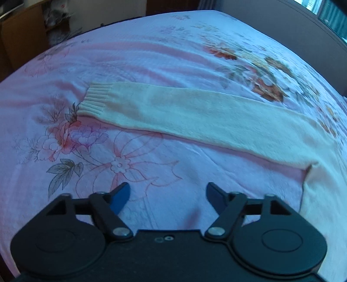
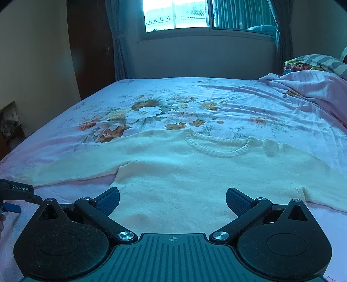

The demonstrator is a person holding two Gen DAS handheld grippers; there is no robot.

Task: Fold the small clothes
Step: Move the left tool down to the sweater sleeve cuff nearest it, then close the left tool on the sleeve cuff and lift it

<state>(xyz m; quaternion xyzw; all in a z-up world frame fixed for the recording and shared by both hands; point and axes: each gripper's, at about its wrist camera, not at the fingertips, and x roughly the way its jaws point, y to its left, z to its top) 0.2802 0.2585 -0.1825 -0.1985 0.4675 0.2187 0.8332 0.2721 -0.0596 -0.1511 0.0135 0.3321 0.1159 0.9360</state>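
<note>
A cream knit sweater lies flat on the bed, its ribbed neckline facing away. In the left wrist view its long sleeve stretches left, ending in a ribbed cuff. My left gripper is open and empty over the floral sheet, short of the sleeve. My right gripper is open and empty above the sweater's lower body. The left gripper also shows at the left edge of the right wrist view.
The bed carries a pink floral sheet. Pillows and a bunched blanket lie at the right. A window and curtains stand behind the bed. A wooden cabinet stands past the bed's far edge.
</note>
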